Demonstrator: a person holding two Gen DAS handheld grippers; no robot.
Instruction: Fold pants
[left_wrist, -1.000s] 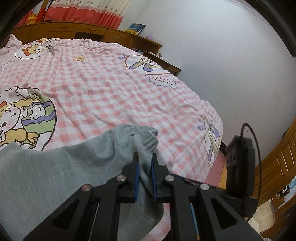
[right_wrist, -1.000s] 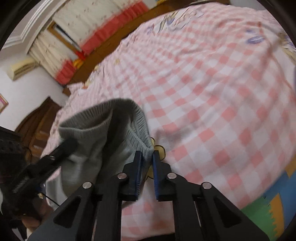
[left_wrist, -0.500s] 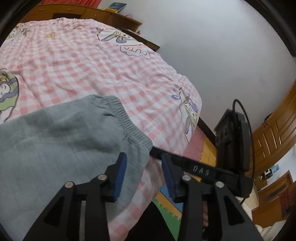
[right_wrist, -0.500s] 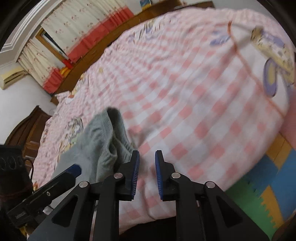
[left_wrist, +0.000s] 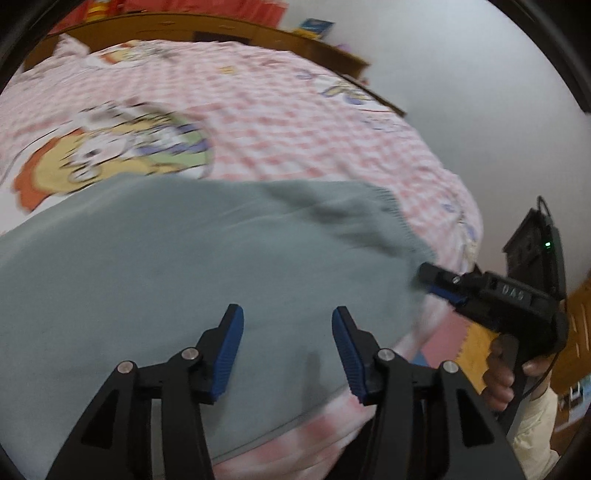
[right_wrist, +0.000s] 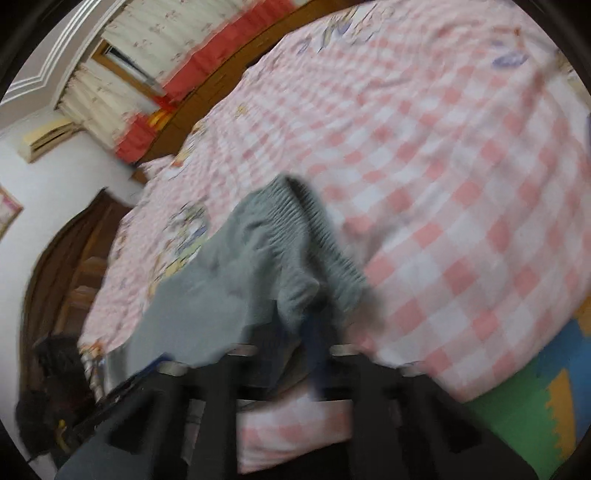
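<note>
Grey pants (left_wrist: 192, 266) lie spread near the bed's (left_wrist: 280, 122) foot edge, waistband end toward the corner. Plenty of bare pink-check sheet beyond, w/ floor mats (right_wrist: 524, 406) past the edge. Left gripper (left_wrist: 287, 350) hovers over the fabric, fingers opening, nothing between them. Right gripper (left_wrist: 430, 277) fingers pinched together on the waistband corner; its own view is badly blurred. A hand (left_wrist: 506, 380) shows at the right.
</note>
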